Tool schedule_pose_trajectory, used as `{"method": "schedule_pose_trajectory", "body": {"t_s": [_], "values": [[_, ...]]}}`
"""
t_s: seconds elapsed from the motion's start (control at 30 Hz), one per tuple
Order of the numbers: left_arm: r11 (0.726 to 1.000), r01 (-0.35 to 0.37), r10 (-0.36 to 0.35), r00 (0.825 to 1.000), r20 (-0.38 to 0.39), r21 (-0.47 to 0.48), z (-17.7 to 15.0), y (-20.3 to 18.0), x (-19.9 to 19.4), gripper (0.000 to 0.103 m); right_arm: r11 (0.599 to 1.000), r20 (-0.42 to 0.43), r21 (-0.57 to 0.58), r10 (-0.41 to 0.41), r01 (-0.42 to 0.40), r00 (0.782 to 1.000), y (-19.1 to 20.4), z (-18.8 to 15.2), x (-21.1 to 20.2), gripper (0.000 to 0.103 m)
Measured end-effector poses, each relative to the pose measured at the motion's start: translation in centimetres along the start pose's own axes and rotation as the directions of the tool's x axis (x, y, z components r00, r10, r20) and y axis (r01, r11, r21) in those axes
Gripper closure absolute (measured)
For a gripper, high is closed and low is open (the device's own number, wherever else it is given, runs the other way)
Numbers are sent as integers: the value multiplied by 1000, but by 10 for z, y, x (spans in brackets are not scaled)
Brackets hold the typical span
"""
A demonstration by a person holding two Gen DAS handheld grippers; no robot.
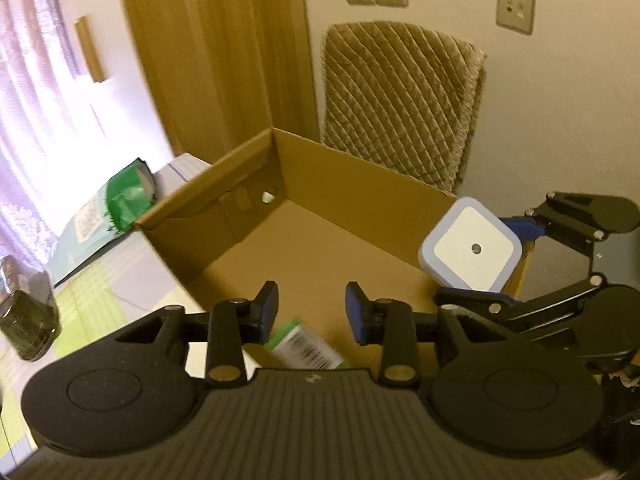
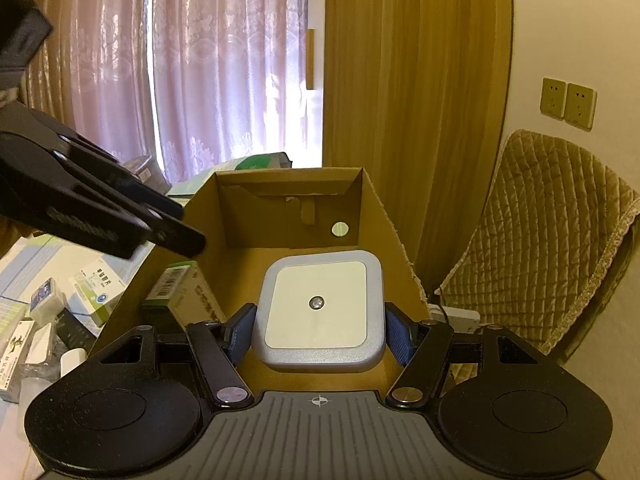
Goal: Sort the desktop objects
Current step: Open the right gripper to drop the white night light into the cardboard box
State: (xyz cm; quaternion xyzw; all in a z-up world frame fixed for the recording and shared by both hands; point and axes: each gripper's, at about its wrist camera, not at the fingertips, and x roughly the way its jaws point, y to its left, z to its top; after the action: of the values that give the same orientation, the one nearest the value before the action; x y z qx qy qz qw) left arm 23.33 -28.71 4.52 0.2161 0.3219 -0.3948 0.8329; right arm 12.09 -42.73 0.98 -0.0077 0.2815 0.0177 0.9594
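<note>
Holding: the right hand-held gripper (image 2: 320,330) pinches a square, rounded-corner plastic night light with a white face and pale blue-grey rim (image 2: 320,308), its blue pads pressing two opposite sides of the rim.
Place: the night light hangs above the floor of the open brown cardboard box (image 2: 288,208) on the counter (image 2: 52,256), near the box's right wall; it does not appear to rest on the cardboard.
Left tool: the left hand-held gripper (image 1: 312,312) is spread with nothing between its pads, hovering over the near edge of the box.
Already in the box: a small green-and-white carton with a barcode (image 2: 176,288) leans in the near left corner.
Outside the box: several small white and green packets (image 2: 96,288) lie on the counter to the left.
Handling: the night light looks light, stiff and smooth-shelled, so probably slippery; flat opposite sides of the rim seem the best hold, as taken now, keeping the white face and its small central sensor (image 2: 317,302) free of pressure.
Risk: any plug prongs on the underside are hidden, so I cannot tell how it would sit when set down.
</note>
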Motion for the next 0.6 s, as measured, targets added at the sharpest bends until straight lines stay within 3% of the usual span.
{"method": "schedule_pose_trajectory", "body": {"t_s": [0.27,0.6], "values": [[994,-60,63,997,38,-96,-17,27,-35,68,1000,-40,-24,8,-9,999,10,5,14,37],[984,-96,99,995,15,-151,-42,45,-52,62,999,-112,-33,24,-28,993,24,8,34,37]]}}
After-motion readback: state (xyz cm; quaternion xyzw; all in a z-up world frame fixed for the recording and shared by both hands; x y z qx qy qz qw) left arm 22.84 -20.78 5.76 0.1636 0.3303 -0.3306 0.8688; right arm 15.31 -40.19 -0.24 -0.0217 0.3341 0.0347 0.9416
